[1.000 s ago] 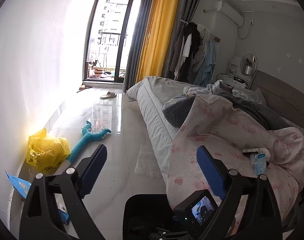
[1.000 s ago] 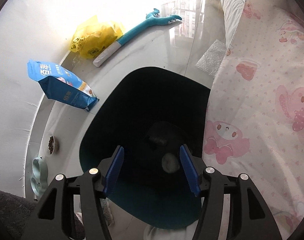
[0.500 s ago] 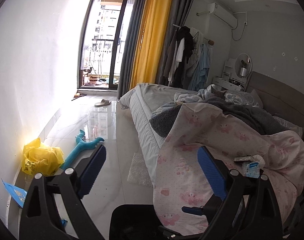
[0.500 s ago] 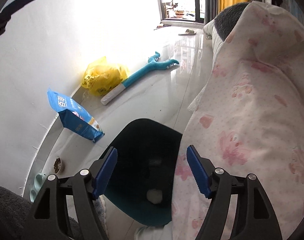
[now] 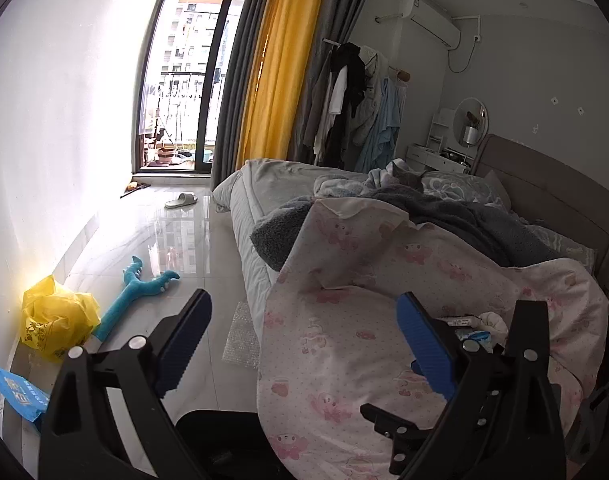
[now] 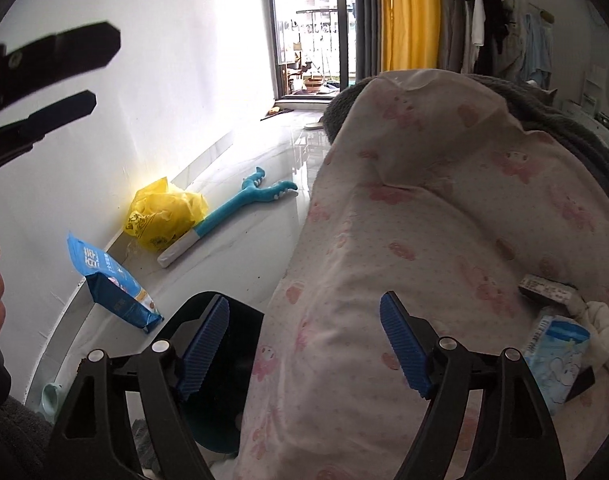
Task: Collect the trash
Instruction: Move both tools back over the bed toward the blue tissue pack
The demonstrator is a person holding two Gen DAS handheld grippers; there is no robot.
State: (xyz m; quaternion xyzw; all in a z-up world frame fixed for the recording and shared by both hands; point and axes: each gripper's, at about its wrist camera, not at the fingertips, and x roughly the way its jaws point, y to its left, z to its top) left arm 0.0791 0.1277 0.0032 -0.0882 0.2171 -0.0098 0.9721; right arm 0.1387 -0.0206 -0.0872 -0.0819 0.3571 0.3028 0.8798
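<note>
Moved: right gripper (image 6: 304,344) has risen from over the bin (image 6: 216,380) and now faces the quilt (image 6: 424,220); the white wad seen in the bin earlier is hidden now.
Right jaws: opening, set wide, nothing between the blue pads (image 6: 402,346).
Left gripper (image 5: 300,344): jaws wide apart, empty; also seen as dark fingers at the upper left edge of the right view.
Bin: dark, on the floor at the foot of the bed (image 5: 248,216), partly under the quilt's hanging edge.
Trash on quilt: blue-and-white packet (image 6: 556,356), a crumpled white wad (image 6: 596,328) touching it, and a small dark printed box (image 6: 544,288) just beside; all lie to the right of the right gripper, apart from its pads.
Quilt: pink print, heaped on the bed, with a grey blanket (image 5: 464,216) behind it.
Floor (image 5: 164,240): glossy tile; yellow bag (image 6: 164,216) against the wall, blue pouch (image 6: 112,284) standing near it, teal toy (image 6: 232,216) lying beside the bag, white slipper (image 5: 180,200) near the balcony door.
Person: part of a hand at the left edge of the right view.
</note>
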